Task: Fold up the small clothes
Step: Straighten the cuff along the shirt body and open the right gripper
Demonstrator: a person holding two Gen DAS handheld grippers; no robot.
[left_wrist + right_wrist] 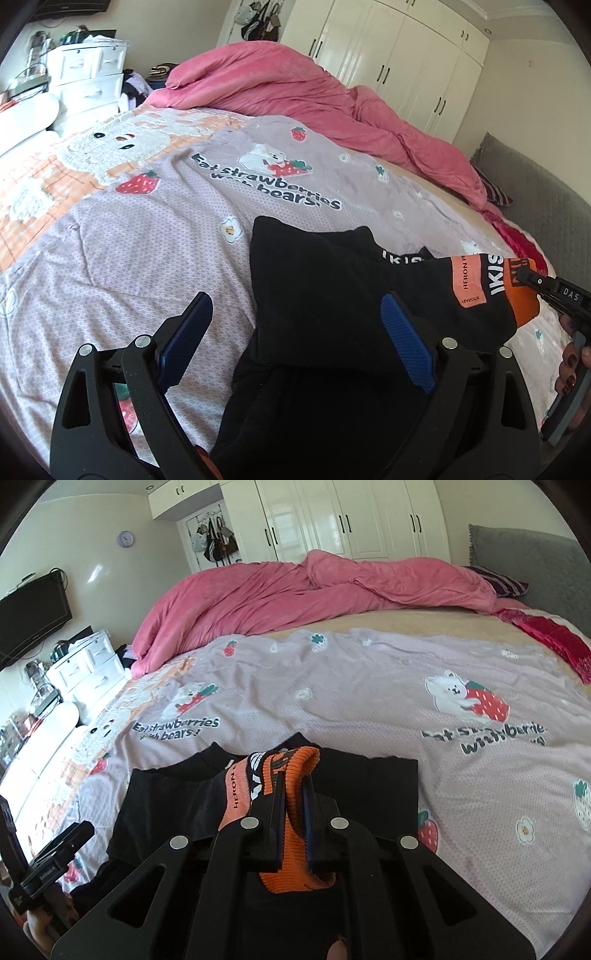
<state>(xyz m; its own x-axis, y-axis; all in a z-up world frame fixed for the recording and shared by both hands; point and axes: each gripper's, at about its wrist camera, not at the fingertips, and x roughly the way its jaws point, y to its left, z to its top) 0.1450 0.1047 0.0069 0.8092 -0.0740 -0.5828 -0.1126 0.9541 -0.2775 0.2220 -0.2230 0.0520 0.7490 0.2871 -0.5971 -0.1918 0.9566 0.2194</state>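
A small black top [314, 280] lies on the lilac strawberry-and-bear bedspread [147, 258]. One sleeve, with a salmon patch, white letters and an orange cuff [524, 306], is lifted to the right. My right gripper [522, 275] is shut on that cuff. In the right wrist view the orange cuff [295, 764] is pinched between the shut jaws of my right gripper [295, 781], above the black top [177, 797]. My left gripper [295, 328] is open, blue pads wide apart over the near part of the top, pressing on nothing.
A crumpled pink duvet [295, 85] fills the far side of the bed. A grey headboard [524, 554] and a red cloth [554, 638] sit at the right. White drawers [88, 81] stand past the bed's left edge, white wardrobes [351, 517] behind.
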